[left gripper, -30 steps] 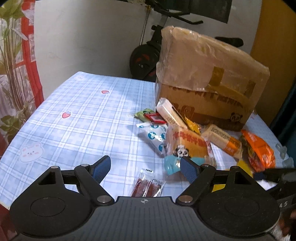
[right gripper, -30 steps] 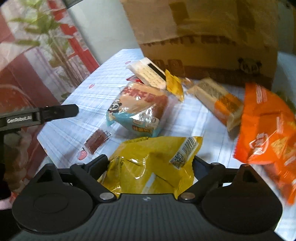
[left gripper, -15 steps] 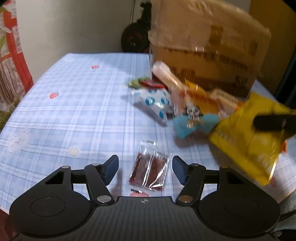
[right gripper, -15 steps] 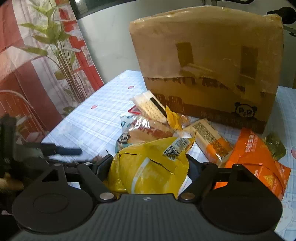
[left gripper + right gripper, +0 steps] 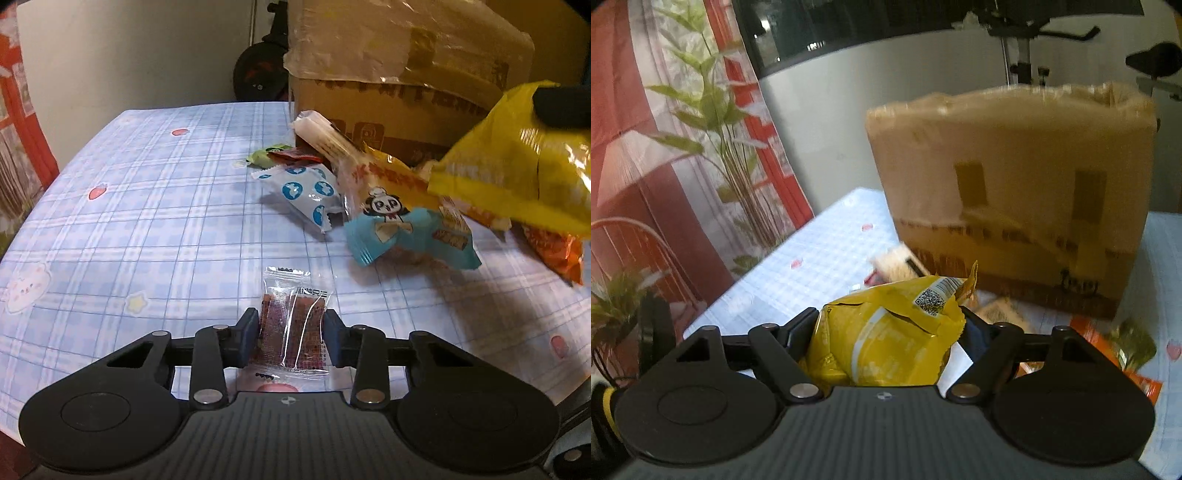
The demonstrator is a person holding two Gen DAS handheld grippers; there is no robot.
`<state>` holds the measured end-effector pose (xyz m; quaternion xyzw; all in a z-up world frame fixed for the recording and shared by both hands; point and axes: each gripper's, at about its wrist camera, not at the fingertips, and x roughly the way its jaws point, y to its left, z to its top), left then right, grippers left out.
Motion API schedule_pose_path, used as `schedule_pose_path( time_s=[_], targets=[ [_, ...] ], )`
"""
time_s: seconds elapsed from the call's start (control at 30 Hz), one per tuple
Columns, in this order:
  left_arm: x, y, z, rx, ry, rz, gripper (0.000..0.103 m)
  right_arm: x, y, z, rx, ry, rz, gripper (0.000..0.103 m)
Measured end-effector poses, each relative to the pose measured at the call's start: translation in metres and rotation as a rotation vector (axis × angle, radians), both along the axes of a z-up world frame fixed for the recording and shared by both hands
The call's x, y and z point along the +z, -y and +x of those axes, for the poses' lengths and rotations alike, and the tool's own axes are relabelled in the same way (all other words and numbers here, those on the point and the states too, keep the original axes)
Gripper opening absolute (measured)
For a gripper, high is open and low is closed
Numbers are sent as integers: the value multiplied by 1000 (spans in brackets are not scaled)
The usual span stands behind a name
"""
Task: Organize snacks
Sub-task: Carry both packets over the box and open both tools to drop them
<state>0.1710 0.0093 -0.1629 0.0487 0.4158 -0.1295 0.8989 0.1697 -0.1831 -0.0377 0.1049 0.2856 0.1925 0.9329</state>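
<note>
My left gripper (image 5: pixel 291 332) is low over the blue checked tablecloth (image 5: pixel 147 203). Its jaws are closing on a small clear packet (image 5: pixel 291 314) with dark red strips inside, and both pads touch its side edges. My right gripper (image 5: pixel 890 325) is shut on a yellow snack bag (image 5: pixel 886 339) and holds it in the air. In the left wrist view that yellow bag (image 5: pixel 517 173) hangs at the right, above the snack pile. The pile holds a white packet with blue globes (image 5: pixel 303 192), a panda bag (image 5: pixel 399 221) and an orange bag (image 5: pixel 554 247).
A tall taped cardboard box (image 5: pixel 1015 192) stands on the table behind the pile. Small green (image 5: pixel 264 155) and red (image 5: pixel 295 157) packets and a long cream pack (image 5: pixel 325 136) lie at its foot. An exercise bike (image 5: pixel 262 74) stands beyond the table. A plant (image 5: pixel 713 122) and a red curtain are on the left.
My left gripper came down over the clear packet and its jaws narrowed onto it. My right gripper rose with the yellow bag, lifting it off the table.
</note>
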Motion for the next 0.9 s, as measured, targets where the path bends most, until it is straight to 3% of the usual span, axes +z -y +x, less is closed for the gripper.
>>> schedule_pose_path(
  time_s=[0.23, 0.47, 0.6, 0.9],
  targets=[
    [16, -6, 4, 35, 46, -31, 40, 6, 8, 7, -31, 31, -25, 80],
    [58, -8, 20, 60, 137, -78, 40, 19, 15, 9, -30, 70, -36, 80],
    [87, -4, 30, 59, 194, -124, 40, 34, 17, 12, -24, 111, -40, 80],
    [152, 19, 53, 9, 335, -142, 40, 87, 36, 23, -29, 232, -25, 80]
  ],
)
